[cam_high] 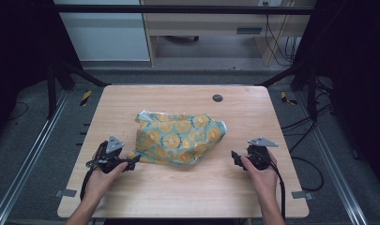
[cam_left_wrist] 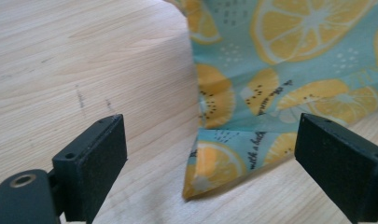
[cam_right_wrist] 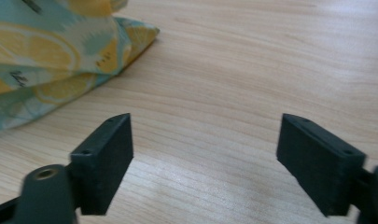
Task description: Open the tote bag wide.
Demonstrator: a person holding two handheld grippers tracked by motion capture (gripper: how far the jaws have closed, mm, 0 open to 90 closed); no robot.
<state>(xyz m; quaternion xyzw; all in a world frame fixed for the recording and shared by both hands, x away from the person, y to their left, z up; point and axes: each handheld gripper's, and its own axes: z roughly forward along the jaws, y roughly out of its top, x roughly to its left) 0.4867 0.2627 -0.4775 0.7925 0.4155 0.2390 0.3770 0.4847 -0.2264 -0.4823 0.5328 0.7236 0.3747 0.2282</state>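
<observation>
A crumpled cloth (cam_high: 178,137) printed with lemon slices on teal lies heaped near the middle of the table (cam_high: 187,192), and the step in hand is judged to be taking hold of its edges so that it can be spread or folded. The left tool (cam_high: 133,162) is held released just beside the cloth's near left corner (cam_left_wrist: 200,175), which is seen between the 2 spread jaws in the left gripper view but is not pressed by either pad. The right tool (cam_high: 234,157) is likewise released, with bare wood between its jaws and the cloth's right end (cam_right_wrist: 140,35) lying apart. For a clean grasp, the left corner should be taken low and well inside the pads, so that 1 layer only is pinched. The right tool should be brought to the opposite corner before anything is lifted.
</observation>
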